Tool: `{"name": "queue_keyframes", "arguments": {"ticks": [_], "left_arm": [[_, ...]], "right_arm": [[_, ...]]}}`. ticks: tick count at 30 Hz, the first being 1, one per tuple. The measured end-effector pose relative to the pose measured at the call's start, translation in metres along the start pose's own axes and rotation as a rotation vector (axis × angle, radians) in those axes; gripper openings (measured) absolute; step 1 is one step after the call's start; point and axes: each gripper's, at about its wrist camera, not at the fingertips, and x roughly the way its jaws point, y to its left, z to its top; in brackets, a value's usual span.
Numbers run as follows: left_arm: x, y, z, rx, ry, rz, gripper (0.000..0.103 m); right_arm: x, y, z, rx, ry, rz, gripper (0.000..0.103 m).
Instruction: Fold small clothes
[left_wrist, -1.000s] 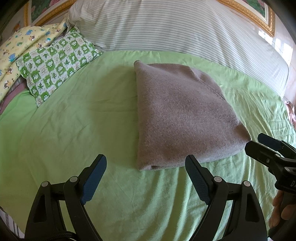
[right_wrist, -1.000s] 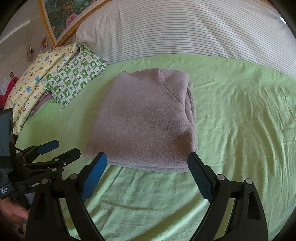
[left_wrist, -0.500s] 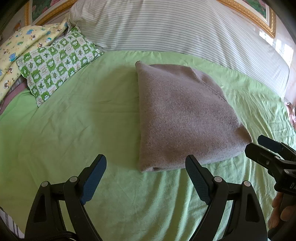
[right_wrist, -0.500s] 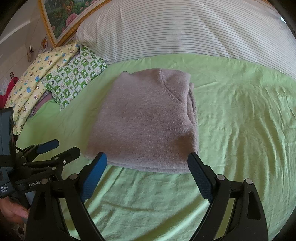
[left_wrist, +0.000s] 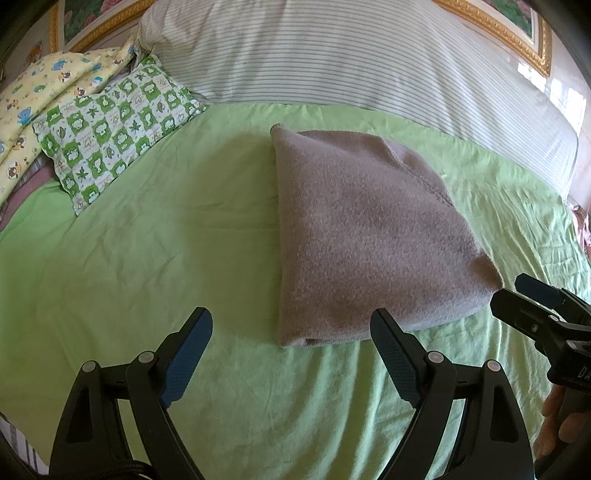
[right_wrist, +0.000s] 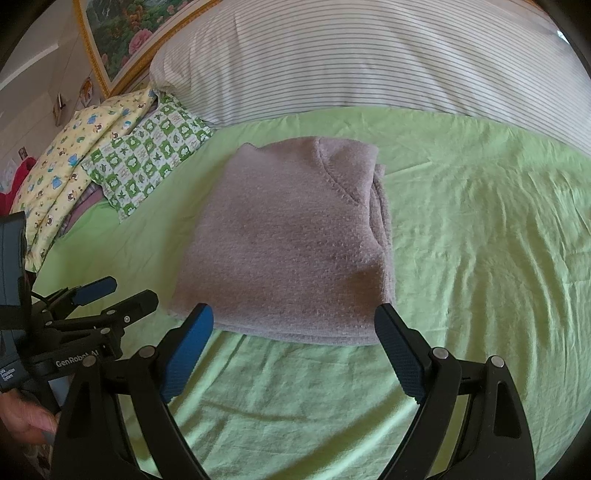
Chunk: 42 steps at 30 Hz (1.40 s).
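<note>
A grey fleece garment (left_wrist: 369, 236) lies folded into a thick rectangle on the green bed sheet (left_wrist: 147, 258); it also shows in the right wrist view (right_wrist: 288, 243). My left gripper (left_wrist: 291, 332) is open and empty, just short of the garment's near left corner. My right gripper (right_wrist: 293, 325) is open and empty, its fingertips at the garment's near edge. Each gripper shows in the other's view: the right one (left_wrist: 532, 299) at the garment's right corner, the left one (right_wrist: 114, 291) beside its left corner.
A large striped pillow (left_wrist: 351, 55) lies along the headboard behind the garment. A green-and-white patterned pillow (left_wrist: 114, 129) and a yellow cartoon-print pillow (left_wrist: 40, 96) lie at the back left. A gold-framed picture (right_wrist: 122, 37) hangs behind.
Both grippers have stayed open. The views have shifted slightly, so the garment sits a little lower and closer to the fingertips.
</note>
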Motion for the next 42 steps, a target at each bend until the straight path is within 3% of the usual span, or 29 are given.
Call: {"name": "queue_keyframes", "arguments": {"ticks": [42], "left_arm": [[-0.001,-0.007,0.014,0.013,-0.02,0.003,0.088]], "right_arm": [[0.0,-0.012,0.006,0.033,-0.012,0.002,0.089]]}}
